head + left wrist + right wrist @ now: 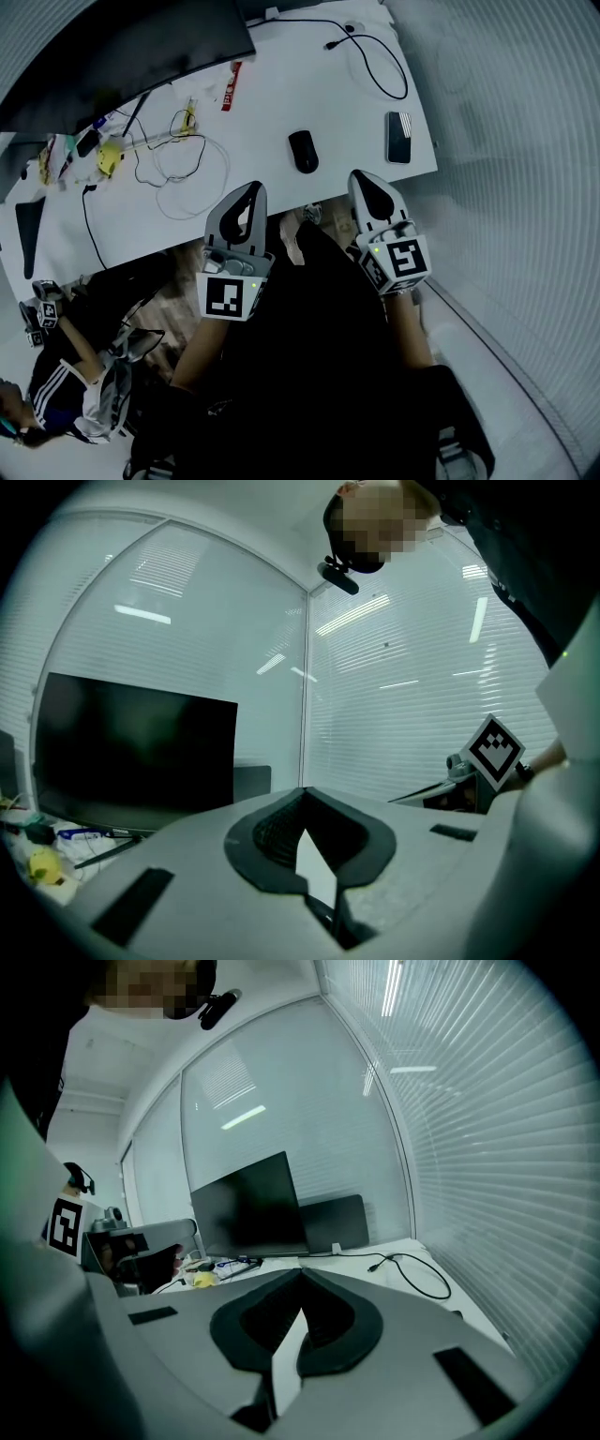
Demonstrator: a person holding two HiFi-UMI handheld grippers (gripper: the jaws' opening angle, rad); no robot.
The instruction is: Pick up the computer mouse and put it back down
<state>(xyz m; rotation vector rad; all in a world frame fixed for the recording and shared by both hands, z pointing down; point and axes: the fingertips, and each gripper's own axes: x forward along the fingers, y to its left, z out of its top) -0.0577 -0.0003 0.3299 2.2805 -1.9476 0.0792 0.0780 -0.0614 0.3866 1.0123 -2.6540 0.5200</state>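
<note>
Left gripper (pixel 249 192): clenched, empty, near-level at the desk (pixel 281 84) edge.
Right gripper (pixel 364 180): clenched, empty, tipped down.
Mouse (pixel 303 150): ahead, untouched.

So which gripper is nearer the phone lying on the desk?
Right. In the head view the right gripper sits just below-left of the phone. The left gripper is much farther left, on the other side of the mouse.
</note>
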